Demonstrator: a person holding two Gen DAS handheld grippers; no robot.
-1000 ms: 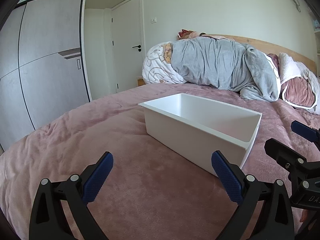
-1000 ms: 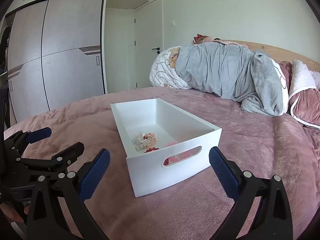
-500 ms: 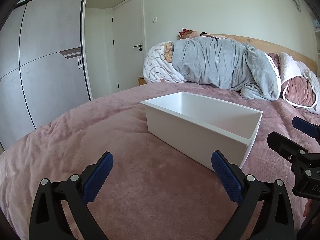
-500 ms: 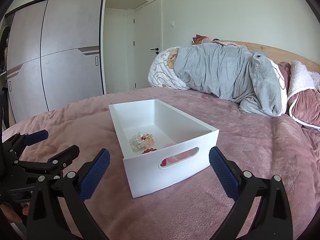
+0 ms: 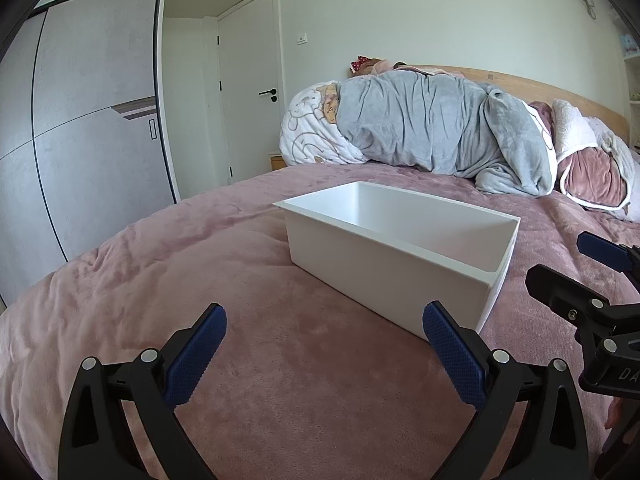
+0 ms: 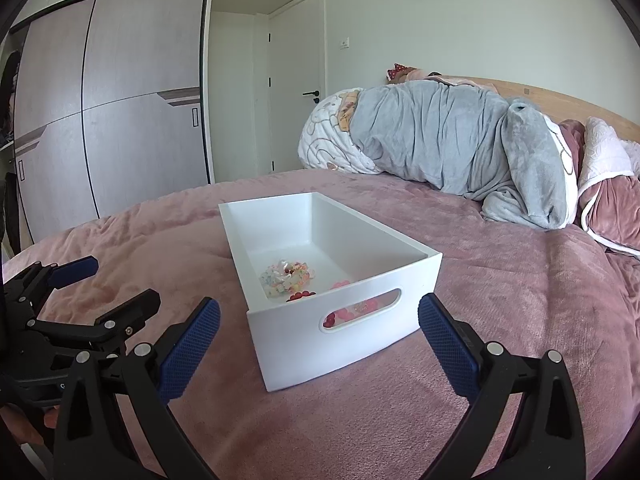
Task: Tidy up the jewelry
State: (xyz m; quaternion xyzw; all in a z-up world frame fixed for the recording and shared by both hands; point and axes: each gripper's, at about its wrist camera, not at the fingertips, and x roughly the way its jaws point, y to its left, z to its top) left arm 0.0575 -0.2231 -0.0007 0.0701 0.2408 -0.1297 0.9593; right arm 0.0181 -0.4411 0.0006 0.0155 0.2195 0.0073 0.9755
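A white rectangular box (image 6: 400,264) stands on the pink bedspread; it also shows in the left wrist view (image 5: 384,268), where its inside is hidden. In the right wrist view, bead jewelry lies inside: a pale multicolour bracelet (image 6: 286,274), red beads (image 6: 300,296) and pink beads (image 6: 352,308) seen through the handle slot. My left gripper (image 5: 324,354) is open and empty, short of the box's long side. My right gripper (image 6: 318,346) is open and empty, in front of the box's handle end. Each gripper shows at the edge of the other's view.
The pink bedspread (image 6: 500,280) covers the bed. A grey blanket bundle (image 6: 448,144) and pillows (image 6: 604,196) lie at the headboard. A wardrobe (image 6: 132,104) and a white door (image 6: 298,92) stand beyond the bed's far edge.
Both grippers have drawn back slightly and risen a little; the box sits a bit farther and higher in both views. Both stay open and empty.
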